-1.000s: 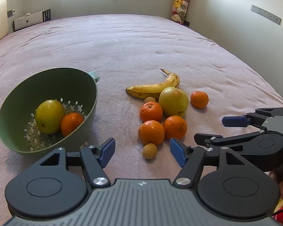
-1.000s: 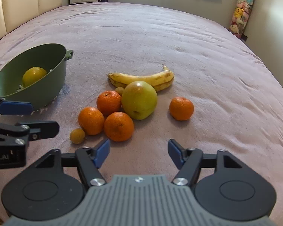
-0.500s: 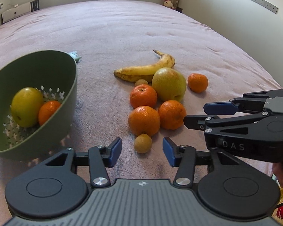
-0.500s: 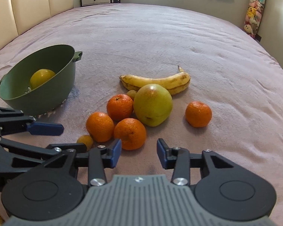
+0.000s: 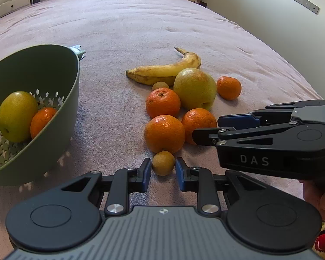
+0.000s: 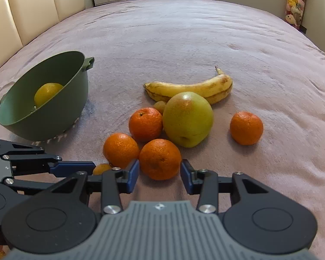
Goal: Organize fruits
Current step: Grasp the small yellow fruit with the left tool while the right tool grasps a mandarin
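The small brown fruit (image 5: 163, 165) lies on the bed cover (image 5: 140, 21) to the right of the green colander (image 5: 54, 149), nearest me of the loose pile. It sits squarely between the pads of my left gripper (image 5: 163, 170), whose jaws have just been closing and now pinch it from both sides. One orange (image 6: 160, 158), further right from the colander, is clamped in my right gripper (image 6: 160, 172). I judge the left hand is nearer the colander, so its carry is a short lift and swing left over the rim; the right should follow.
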`<action>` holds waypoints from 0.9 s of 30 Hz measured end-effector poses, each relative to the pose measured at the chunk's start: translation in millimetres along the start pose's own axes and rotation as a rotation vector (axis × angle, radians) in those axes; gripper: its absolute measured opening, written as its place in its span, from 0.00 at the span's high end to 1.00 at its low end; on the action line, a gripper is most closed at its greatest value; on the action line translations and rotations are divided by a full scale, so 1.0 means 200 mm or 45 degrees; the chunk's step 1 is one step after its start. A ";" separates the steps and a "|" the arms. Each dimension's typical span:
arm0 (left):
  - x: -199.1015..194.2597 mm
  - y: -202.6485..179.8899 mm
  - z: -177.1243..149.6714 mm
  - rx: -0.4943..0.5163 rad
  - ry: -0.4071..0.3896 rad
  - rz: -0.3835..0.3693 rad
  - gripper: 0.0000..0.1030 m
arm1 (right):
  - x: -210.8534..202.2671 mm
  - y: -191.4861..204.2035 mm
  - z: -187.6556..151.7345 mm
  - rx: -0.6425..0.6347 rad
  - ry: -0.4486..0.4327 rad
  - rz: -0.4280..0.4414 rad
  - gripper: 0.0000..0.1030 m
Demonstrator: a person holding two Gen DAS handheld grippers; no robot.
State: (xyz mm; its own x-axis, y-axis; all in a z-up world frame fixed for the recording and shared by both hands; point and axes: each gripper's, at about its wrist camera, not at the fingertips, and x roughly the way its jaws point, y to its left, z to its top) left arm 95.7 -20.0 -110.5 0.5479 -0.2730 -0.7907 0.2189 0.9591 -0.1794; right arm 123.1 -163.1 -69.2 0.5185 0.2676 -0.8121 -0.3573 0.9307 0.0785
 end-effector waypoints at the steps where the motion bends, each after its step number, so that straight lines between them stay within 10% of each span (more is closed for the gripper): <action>1: 0.01 0.00 0.00 -0.006 0.004 -0.005 0.70 | 0.01 0.00 0.00 0.000 0.004 0.000 0.61; 27: -0.05 -0.04 0.03 0.050 -0.008 0.008 0.75 | 0.01 0.00 0.02 0.032 0.030 -0.070 0.62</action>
State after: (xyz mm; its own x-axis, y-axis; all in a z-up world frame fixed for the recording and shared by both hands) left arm 93.2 -25.9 -97.1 0.5544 -0.2676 -0.7881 0.2468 0.9572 -0.1514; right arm 126.5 -162.1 -68.3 0.5180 0.2103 -0.8291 -0.3091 0.9498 0.0479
